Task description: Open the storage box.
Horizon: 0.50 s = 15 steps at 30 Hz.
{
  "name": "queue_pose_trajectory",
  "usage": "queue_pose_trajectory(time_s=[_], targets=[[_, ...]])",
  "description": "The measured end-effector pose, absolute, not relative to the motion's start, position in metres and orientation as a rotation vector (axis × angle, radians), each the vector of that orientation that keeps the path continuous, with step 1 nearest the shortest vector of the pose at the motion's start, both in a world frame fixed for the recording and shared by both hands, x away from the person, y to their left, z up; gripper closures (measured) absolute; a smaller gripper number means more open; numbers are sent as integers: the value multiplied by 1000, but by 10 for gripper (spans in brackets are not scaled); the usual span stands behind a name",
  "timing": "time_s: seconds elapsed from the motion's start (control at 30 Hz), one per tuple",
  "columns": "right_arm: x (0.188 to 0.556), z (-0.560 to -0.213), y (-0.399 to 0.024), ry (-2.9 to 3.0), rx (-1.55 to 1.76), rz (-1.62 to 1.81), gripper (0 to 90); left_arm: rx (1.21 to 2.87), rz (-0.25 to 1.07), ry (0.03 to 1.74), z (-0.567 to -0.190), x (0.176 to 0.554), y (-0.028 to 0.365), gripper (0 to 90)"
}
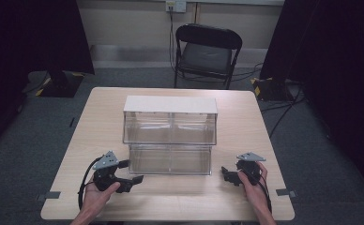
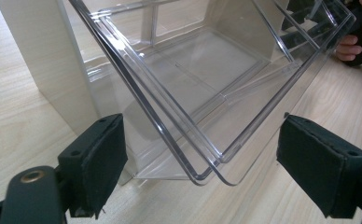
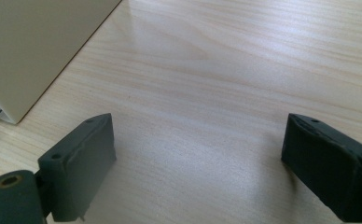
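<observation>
A two-tier clear plastic bin organizer (image 1: 170, 133) with a pale top panel stands in the middle of the wooden table (image 1: 100, 108). Both lower tilt-out bins (image 1: 170, 159) lean open toward me and look empty. My left gripper (image 1: 126, 173) rests open at the organizer's lower left corner; in the left gripper view its jaws stand wide apart around the corner of the open clear bin (image 2: 207, 93), not touching it. My right gripper (image 1: 228, 174) sits open to the organizer's right, held by a hand. In the right gripper view the jaws frame bare table (image 3: 198, 107), with the organizer's beige side (image 3: 34, 42) at upper left.
A black folding chair (image 1: 207, 54) stands beyond the table's far edge. Dark curtains flank the room and cables lie on the grey floor at the right. Tape marks sit near the table's front corners (image 1: 53, 194).
</observation>
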State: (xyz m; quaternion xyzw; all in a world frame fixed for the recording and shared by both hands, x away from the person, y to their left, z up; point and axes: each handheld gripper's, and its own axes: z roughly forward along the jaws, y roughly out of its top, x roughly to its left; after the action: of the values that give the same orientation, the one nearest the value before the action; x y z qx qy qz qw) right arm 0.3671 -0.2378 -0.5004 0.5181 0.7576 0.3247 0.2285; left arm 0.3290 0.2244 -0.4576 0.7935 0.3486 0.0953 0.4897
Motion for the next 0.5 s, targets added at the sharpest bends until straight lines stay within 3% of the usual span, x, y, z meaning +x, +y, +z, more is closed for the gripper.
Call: queue_pose_trajectory(time_s=[0.5], targets=[[367, -500, -238, 2086, 1427, 893, 90, 1921, 233, 837, -454, 329, 225, 153]])
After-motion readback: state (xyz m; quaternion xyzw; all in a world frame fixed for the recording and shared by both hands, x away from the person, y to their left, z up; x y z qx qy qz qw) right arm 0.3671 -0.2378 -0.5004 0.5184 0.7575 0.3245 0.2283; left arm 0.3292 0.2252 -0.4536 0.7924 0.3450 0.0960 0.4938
